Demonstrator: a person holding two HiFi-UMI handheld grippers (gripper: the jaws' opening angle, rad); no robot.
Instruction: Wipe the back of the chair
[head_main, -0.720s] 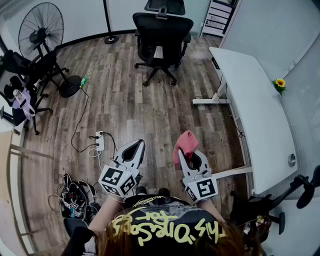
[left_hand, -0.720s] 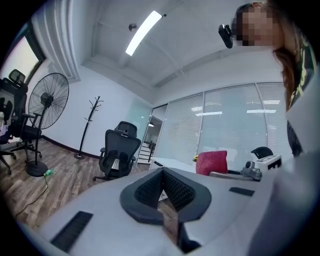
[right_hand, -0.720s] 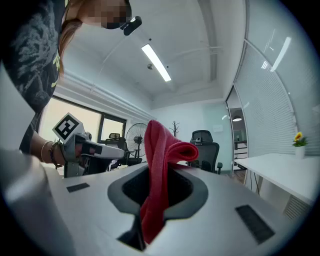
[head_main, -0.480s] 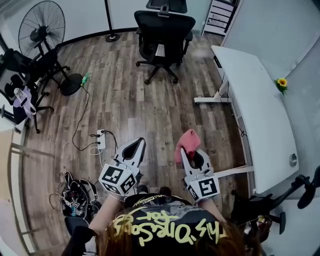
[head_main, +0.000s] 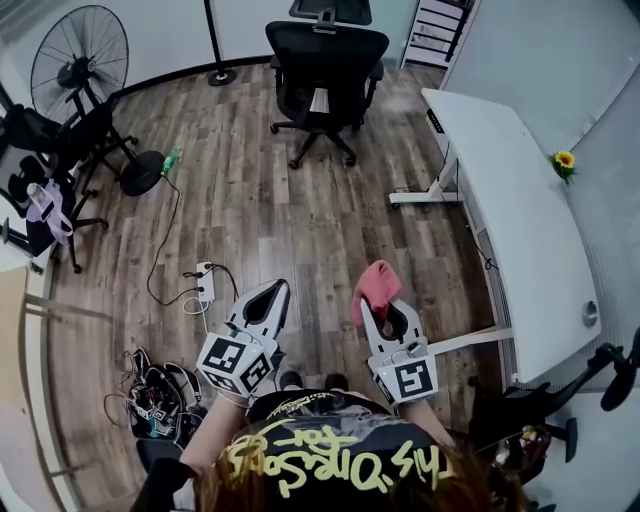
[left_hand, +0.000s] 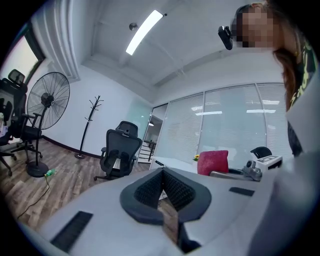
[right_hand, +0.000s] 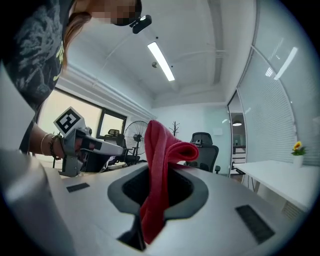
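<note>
The black office chair (head_main: 325, 70) stands far across the wooden floor, its seat towards me; it also shows in the left gripper view (left_hand: 120, 152) and the right gripper view (right_hand: 204, 150). My right gripper (head_main: 378, 302) is held near my body, shut on a red cloth (head_main: 375, 283) that sticks up between its jaws (right_hand: 157, 165). Beside it, my left gripper (head_main: 274, 292) is shut with nothing in it (left_hand: 162, 187). Both are well short of the chair.
A white desk (head_main: 520, 220) with a small sunflower (head_main: 565, 162) runs along the right. A standing fan (head_main: 80, 60) and another dark chair (head_main: 60, 150) are at the left. A power strip (head_main: 204, 283) with cables and a bag (head_main: 155, 395) lie on the floor near the left gripper.
Almost nothing: both grippers keep their pose and the cloth stays clamped. The view has shifted only slightly.
</note>
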